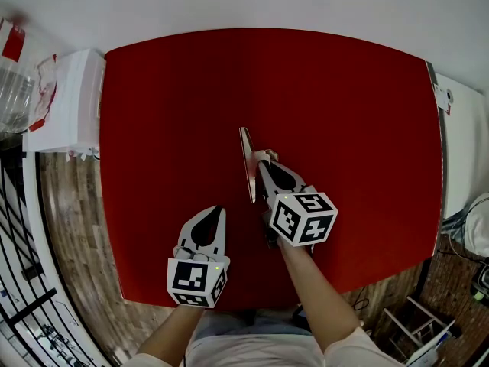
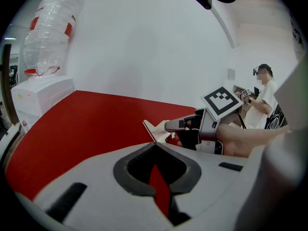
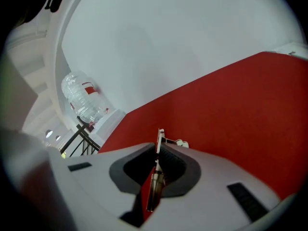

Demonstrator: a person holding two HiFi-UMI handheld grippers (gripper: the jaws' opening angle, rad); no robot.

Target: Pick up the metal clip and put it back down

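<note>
The metal clip (image 1: pixel 247 163), a long thin silvery strip with a small white end piece, stands on edge near the middle of the red table (image 1: pixel 168 98). My right gripper (image 1: pixel 263 157) is shut on it; in the right gripper view the clip (image 3: pixel 159 137) is pinched between the closed pads (image 3: pixel 169 155), with its top sticking out past the tips. Whether it touches the table I cannot tell. My left gripper (image 1: pixel 219 209) sits nearer the front edge, left of the clip, shut with nothing in it. The left gripper view shows the clip (image 2: pixel 153 129) and the right gripper (image 2: pixel 173 125) just ahead.
A white box (image 1: pixel 72 98) with a clear plastic bottle (image 2: pixel 48 32) on it stands off the table's left edge. A white unit (image 1: pixel 458 151) borders the right edge. A black rail (image 1: pixel 19 228) runs along the floor at left. A person (image 2: pixel 263 100) stands far off.
</note>
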